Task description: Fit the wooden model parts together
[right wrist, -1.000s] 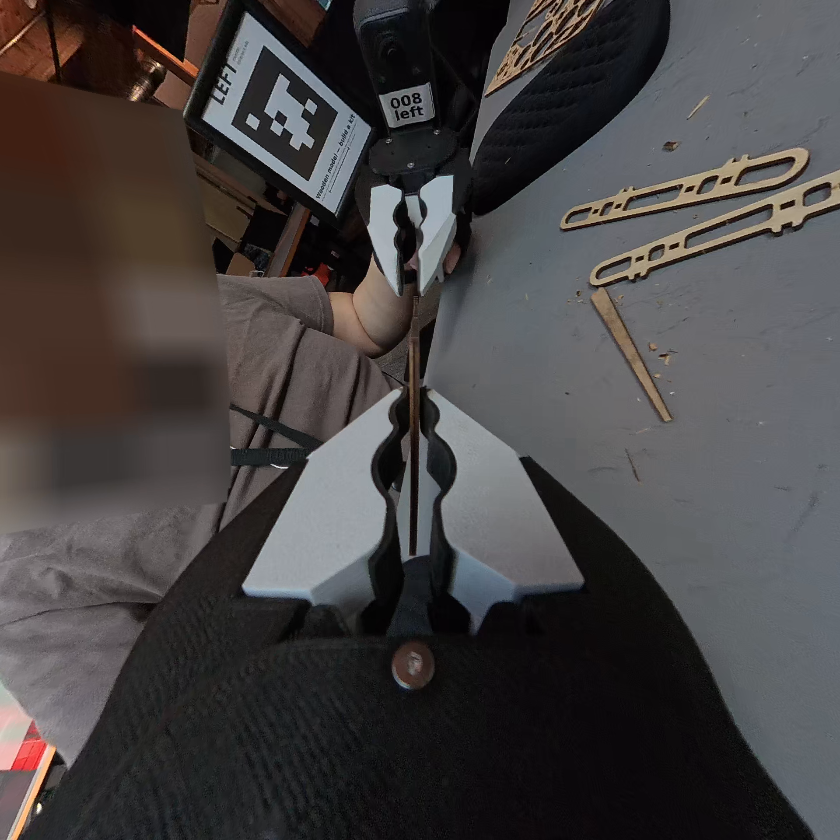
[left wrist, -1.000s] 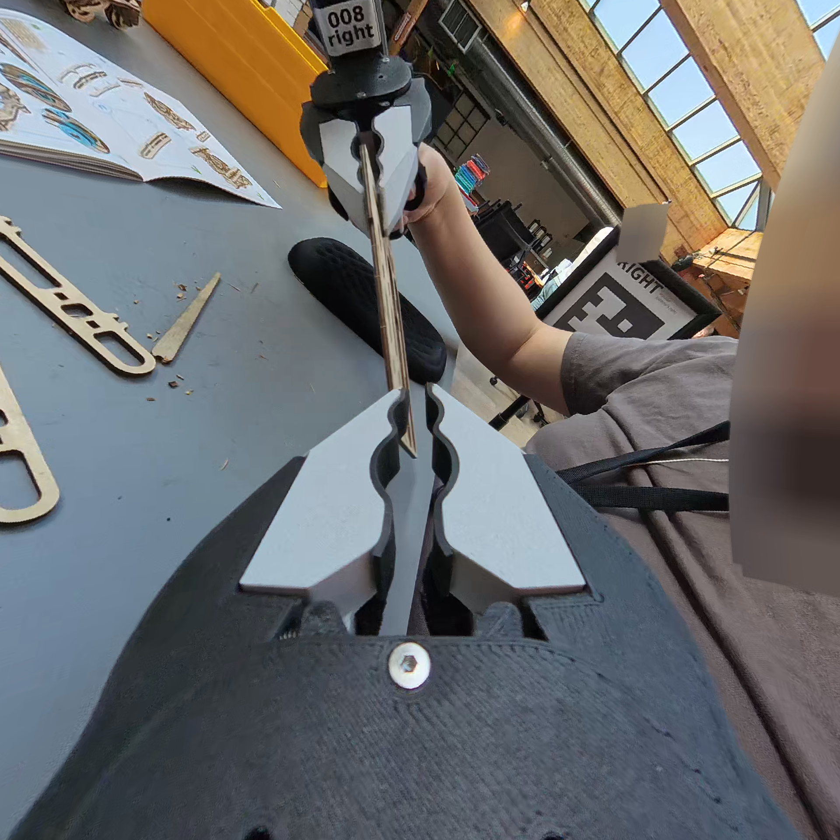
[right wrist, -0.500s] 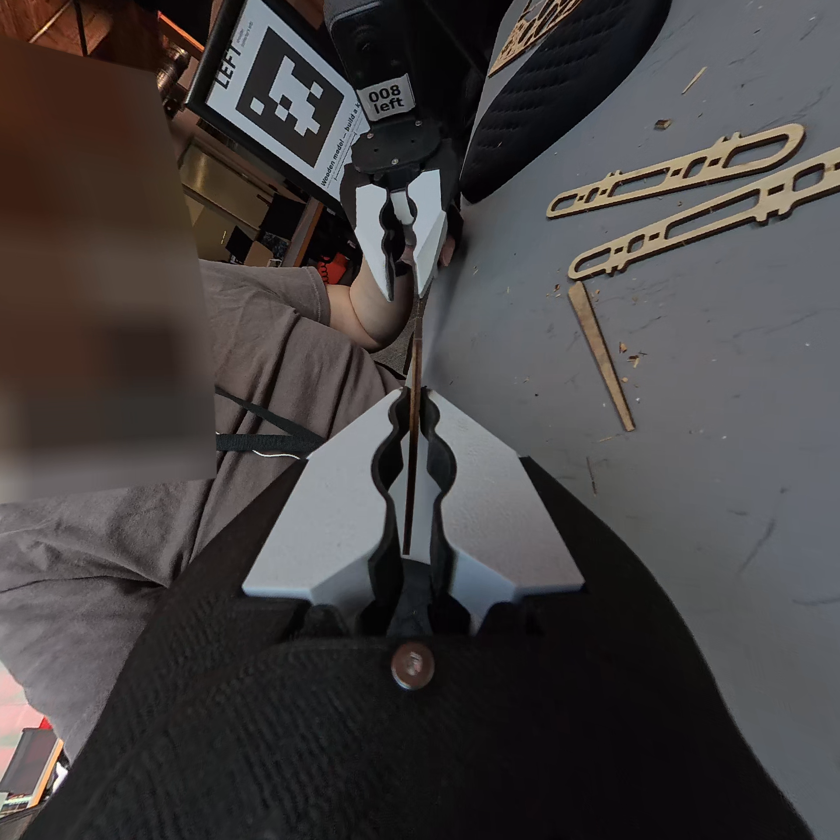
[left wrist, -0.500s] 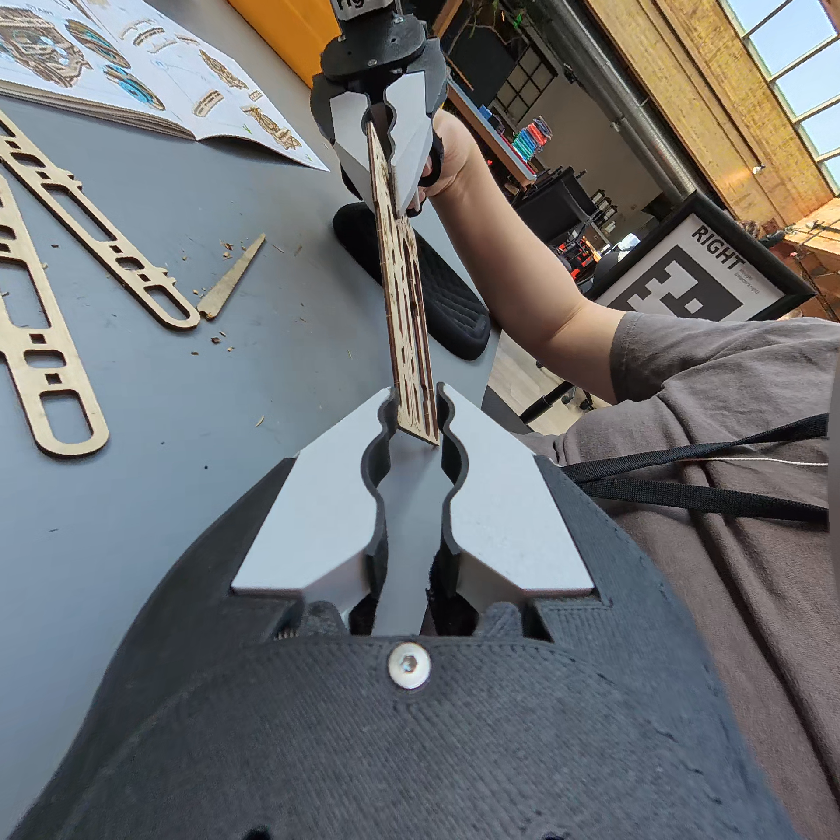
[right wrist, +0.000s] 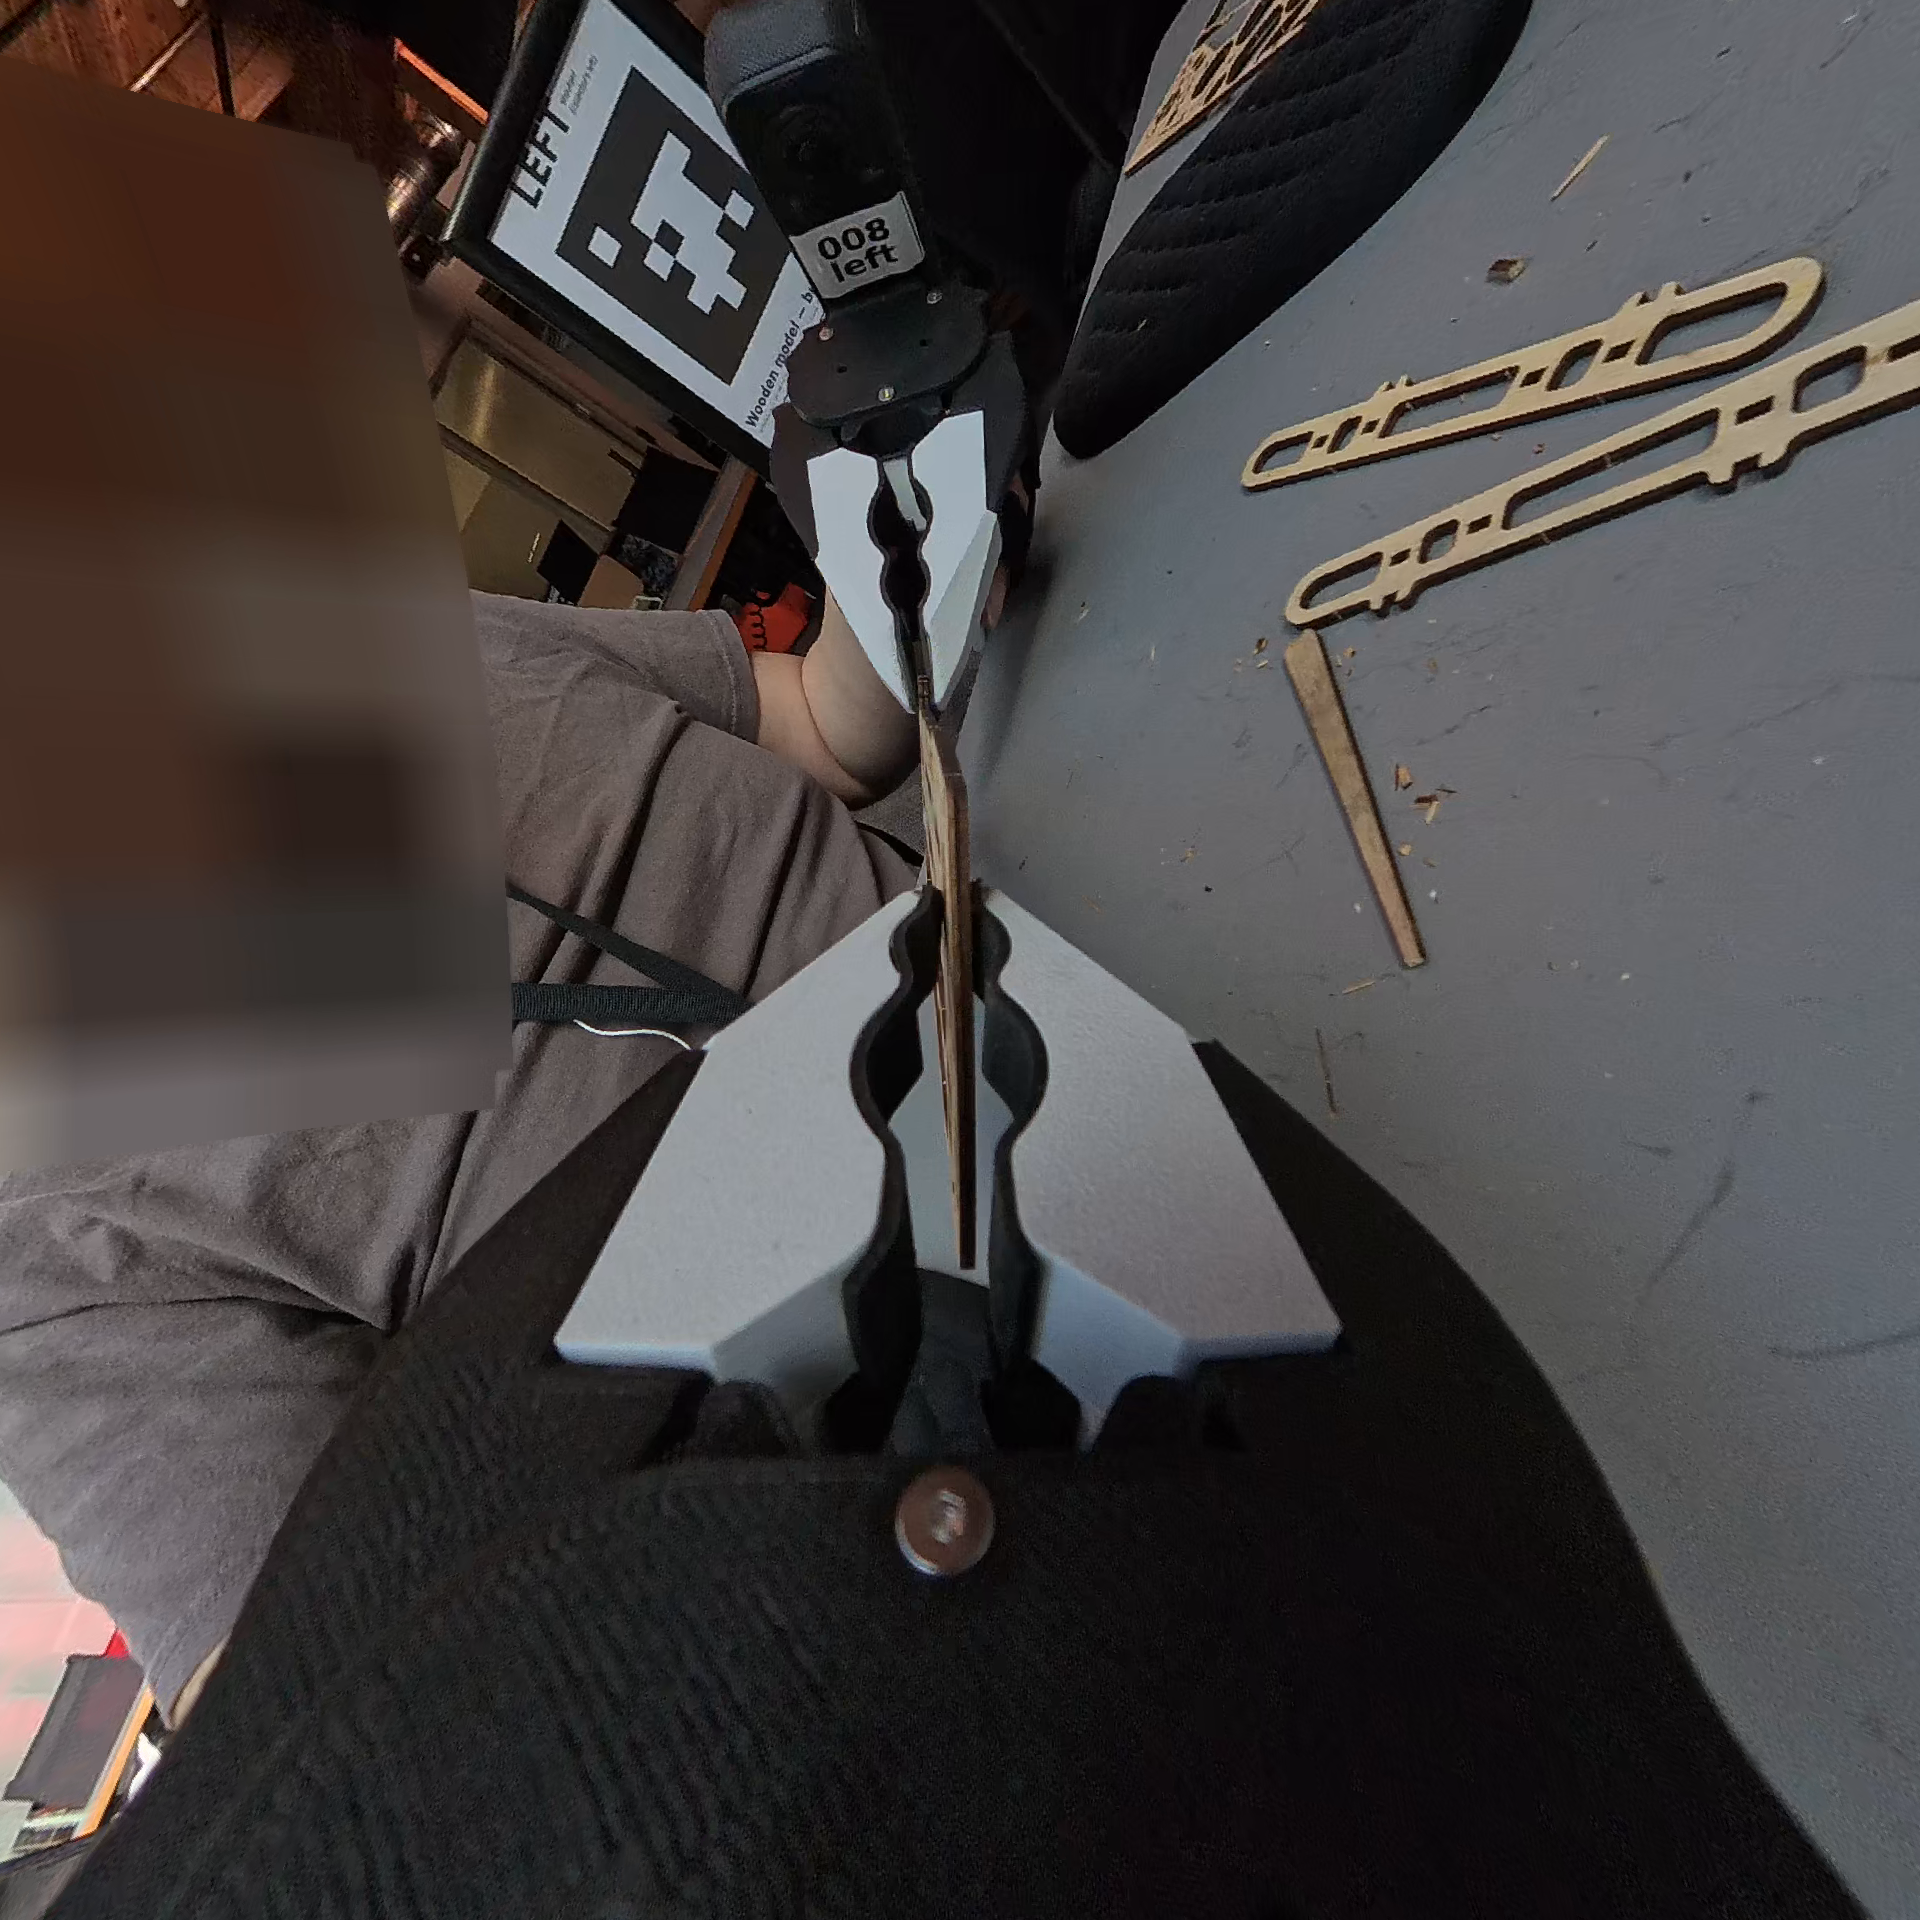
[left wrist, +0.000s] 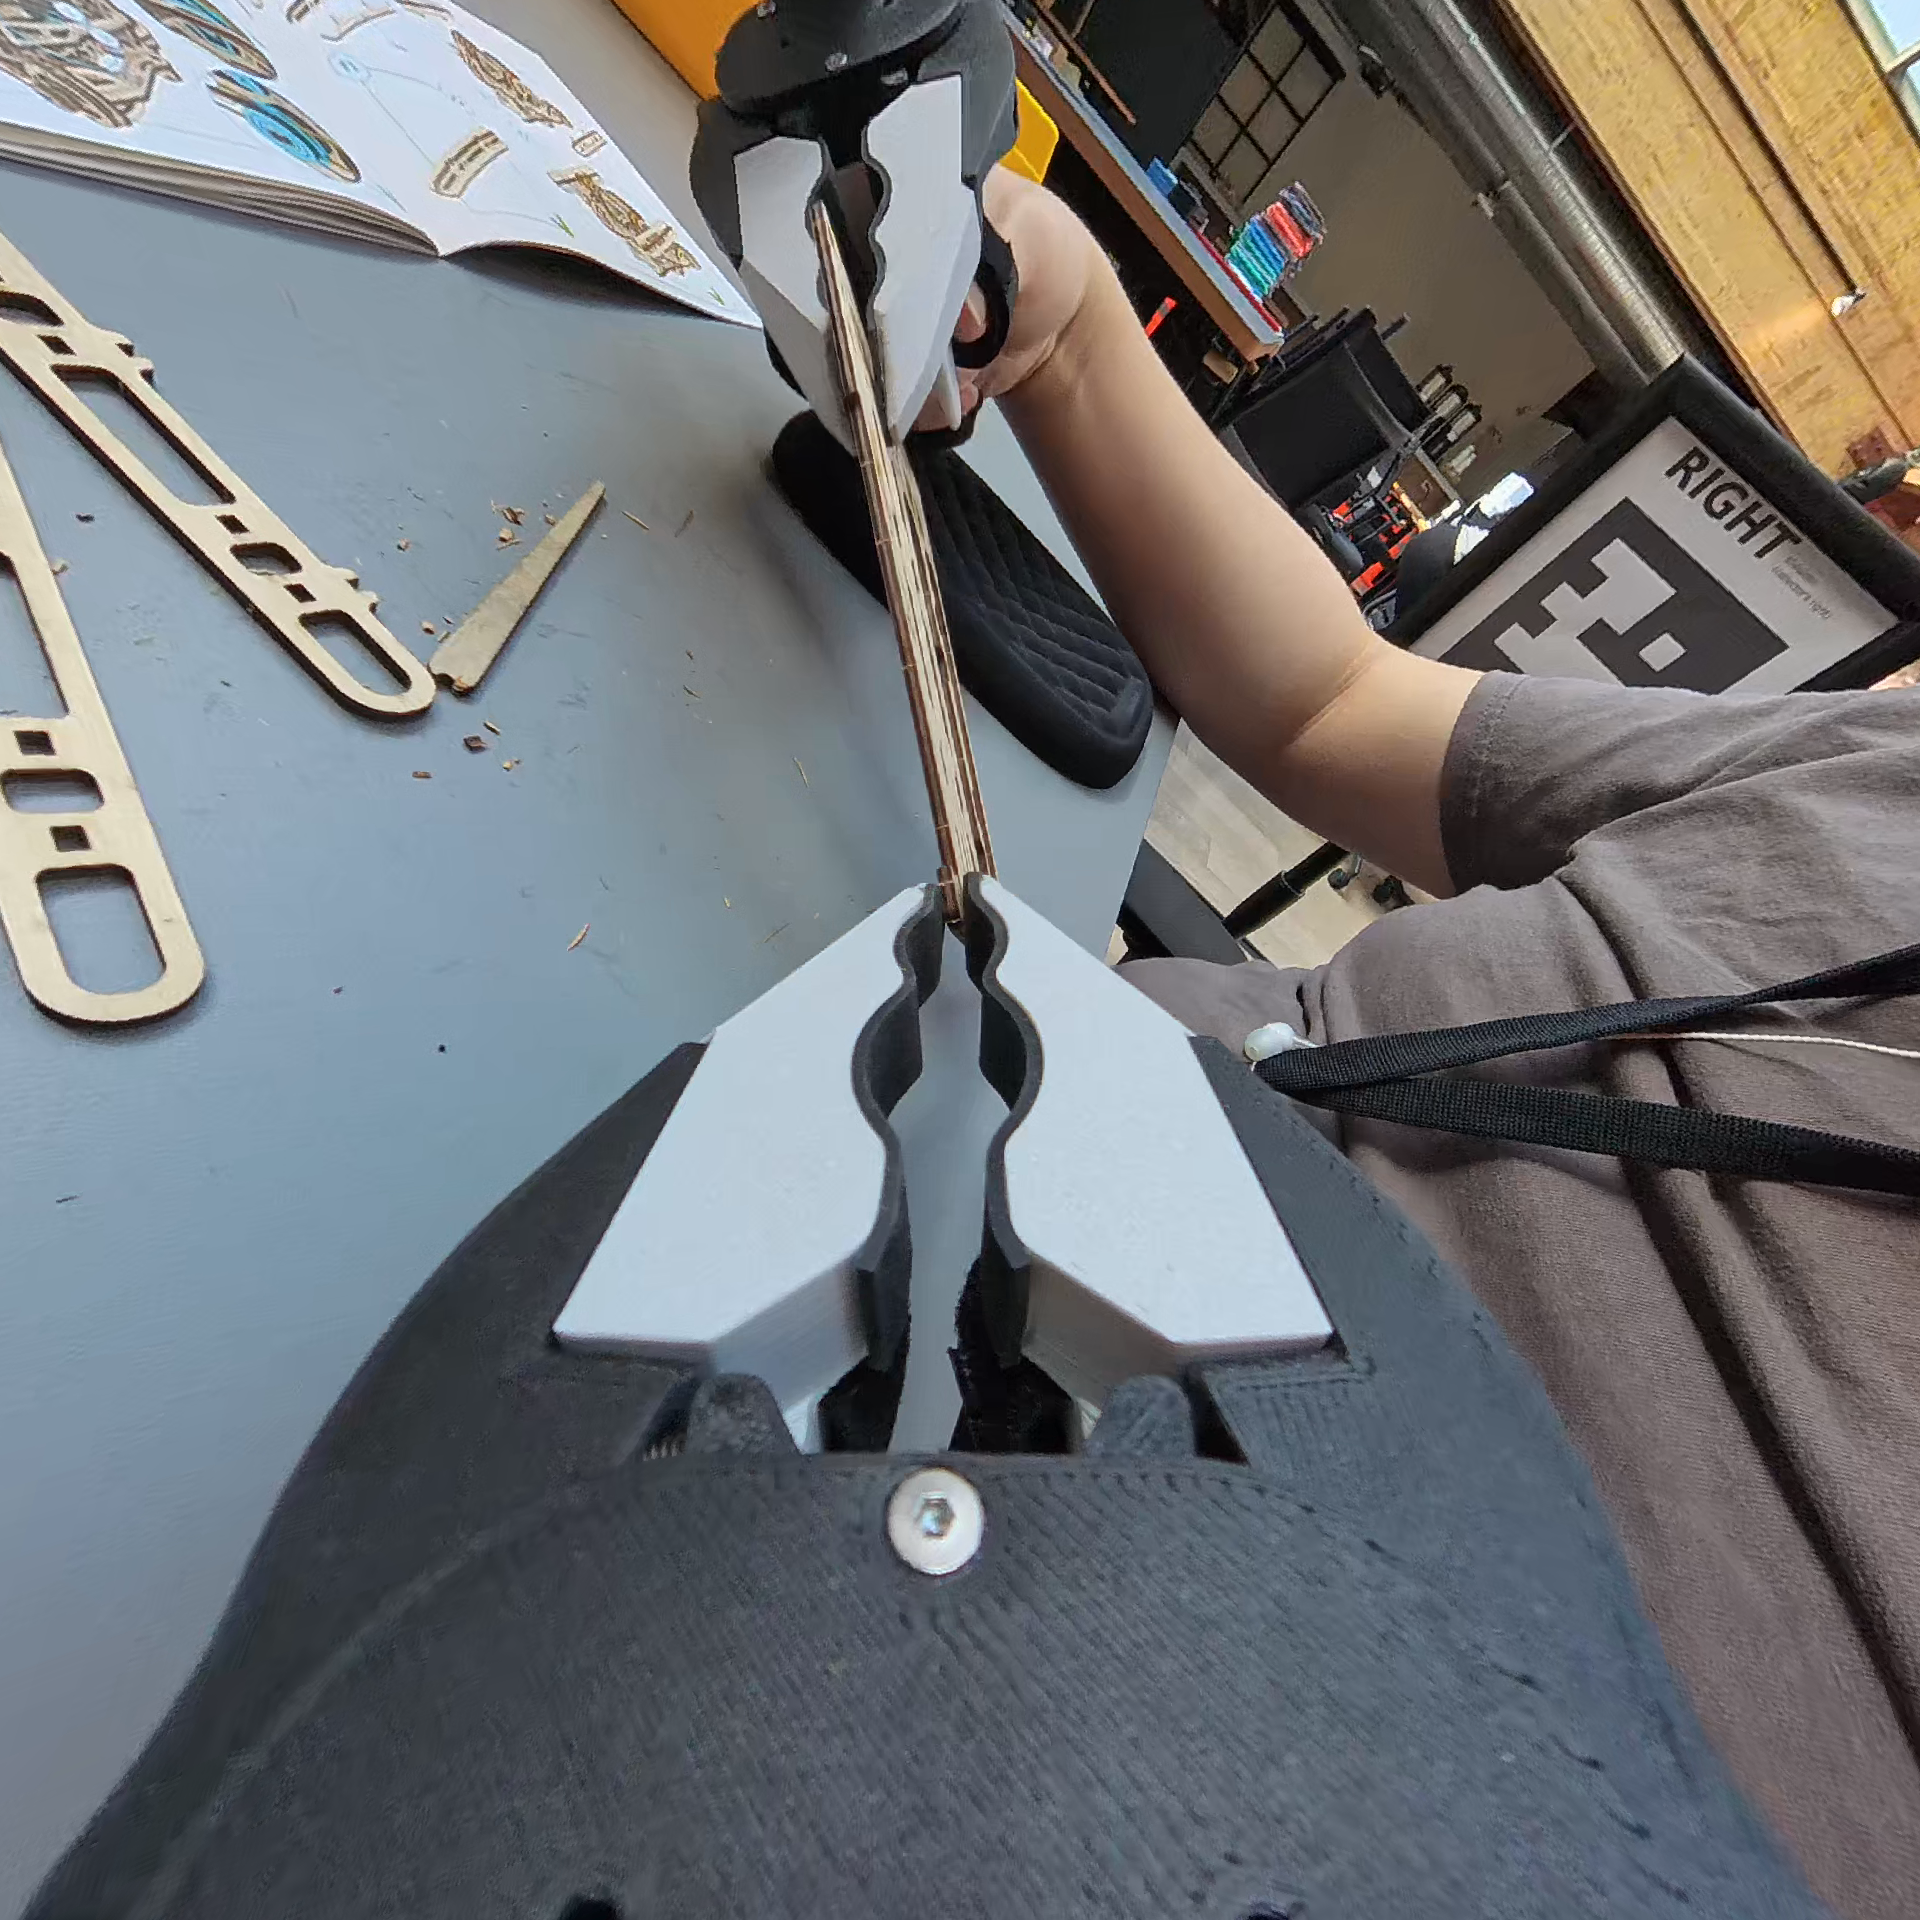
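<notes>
Two grippers, left and right, pinched one wooden strip above the grey table's edge, slotted parts and booklet lay inland, brick-walled workshop behind.

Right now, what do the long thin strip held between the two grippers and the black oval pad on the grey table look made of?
The long thin strip looks like laser-cut plywood: pale face, dark burnt edges, matte. The black oval pad looks like soft fabric-covered foam, judging by its quilted diamond texture and rounded edge, though the filling cannot be seen.
</notes>
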`<state>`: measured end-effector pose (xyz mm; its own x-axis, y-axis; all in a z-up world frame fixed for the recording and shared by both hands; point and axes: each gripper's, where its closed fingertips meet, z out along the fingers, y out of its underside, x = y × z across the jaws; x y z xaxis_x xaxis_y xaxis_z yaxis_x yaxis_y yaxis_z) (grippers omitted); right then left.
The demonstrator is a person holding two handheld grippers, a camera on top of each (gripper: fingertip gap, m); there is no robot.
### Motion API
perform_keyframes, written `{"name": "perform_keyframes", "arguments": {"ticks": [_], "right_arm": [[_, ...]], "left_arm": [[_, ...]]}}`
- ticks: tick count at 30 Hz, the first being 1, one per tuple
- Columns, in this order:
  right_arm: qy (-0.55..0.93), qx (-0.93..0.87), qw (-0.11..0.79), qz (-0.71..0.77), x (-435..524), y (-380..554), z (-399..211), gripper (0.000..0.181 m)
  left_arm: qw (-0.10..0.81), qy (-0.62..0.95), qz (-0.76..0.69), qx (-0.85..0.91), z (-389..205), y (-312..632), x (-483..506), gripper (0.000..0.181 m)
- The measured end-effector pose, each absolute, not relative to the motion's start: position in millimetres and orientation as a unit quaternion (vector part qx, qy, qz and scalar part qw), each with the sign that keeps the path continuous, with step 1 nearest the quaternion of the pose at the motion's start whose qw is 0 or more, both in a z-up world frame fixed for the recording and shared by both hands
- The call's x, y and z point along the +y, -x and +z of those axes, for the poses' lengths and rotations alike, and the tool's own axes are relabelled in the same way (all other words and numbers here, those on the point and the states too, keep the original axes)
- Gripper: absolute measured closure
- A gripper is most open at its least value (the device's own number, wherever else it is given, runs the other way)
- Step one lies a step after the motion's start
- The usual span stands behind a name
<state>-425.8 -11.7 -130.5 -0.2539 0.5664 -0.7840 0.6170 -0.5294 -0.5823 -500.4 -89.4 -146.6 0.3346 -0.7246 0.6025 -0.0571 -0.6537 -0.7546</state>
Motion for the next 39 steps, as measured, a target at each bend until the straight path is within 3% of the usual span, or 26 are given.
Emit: {"name": "perform_keyframes", "arguments": {"ticks": [1, 3, 5, 9, 11, 14, 16, 20, 30, 39], "right_arm": [[-0.62, 0.475, 0.016, -0.624, -8.5, 426.8, -131.5, 0.179], [-0.66, 0.451, -0.022, -0.6, 6.1, 429.0, -135.9, 0.153], [-0.715, 0.419, -0.104, -0.549, 29.4, 423.0, -139.9, 0.141], [-0.76, 0.339, -0.36, -0.422, 59.7, 391.9, -105.3, 0.129], [-0.72, 0.309, -0.414, -0.464, 24.0, 400.1, -76.6, 0.133], [-0.7, 0.301, -0.269, -0.589, -63.0, 442.5, -85.6, 0.137], [-0.721, 0.285, -0.211, -0.595, -85.4, 457.1, -108.9, 0.139], [-0.753, 0.273, -0.19, -0.567, -89.9, 471.0, -143.5, 0.139], [-0.753, 0.249, -0.184, -0.581, -96.4, 491.0, -152.4, 0.14], [-0.754, 0.154, -0.078, -0.634, -91.6, 495.1, -151.9, 0.144]], "left_arm": [[0.327, 0.749, -0.518, 0.251, -145.8, 501.1, -88.1, 0.18], [0.33, 0.75, -0.52, 0.24, -146.5, 502.7, -87.8, 0.18], [0.341, 0.753, -0.516, 0.225, -146.9, 504.9, -88.1, 0.18], [0.365, 0.752, -0.51, 0.205, -144.9, 506.2, -92.4, 0.18], [0.375, 0.753, -0.504, 0.193, -144.7, 506.5, -93.4, 0.181], [0.396, 0.761, -0.482, 0.179, -147.0, 509.0, -93.7, 0.18], [0.41, 0.76, -0.475, 0.17, -146.8, 509.6, -95.4, 0.18], [0.431, 0.752, -0.476, 0.151, -145.9, 510.7, -99.1, 0.18], [0.482, 0.745, -0.438, 0.145, -143.6, 511.0, -98.9, 0.179], [0.485, 0.737, -0.456, 0.113, -142.0, 514.4, -97.3, 0.18]]}}
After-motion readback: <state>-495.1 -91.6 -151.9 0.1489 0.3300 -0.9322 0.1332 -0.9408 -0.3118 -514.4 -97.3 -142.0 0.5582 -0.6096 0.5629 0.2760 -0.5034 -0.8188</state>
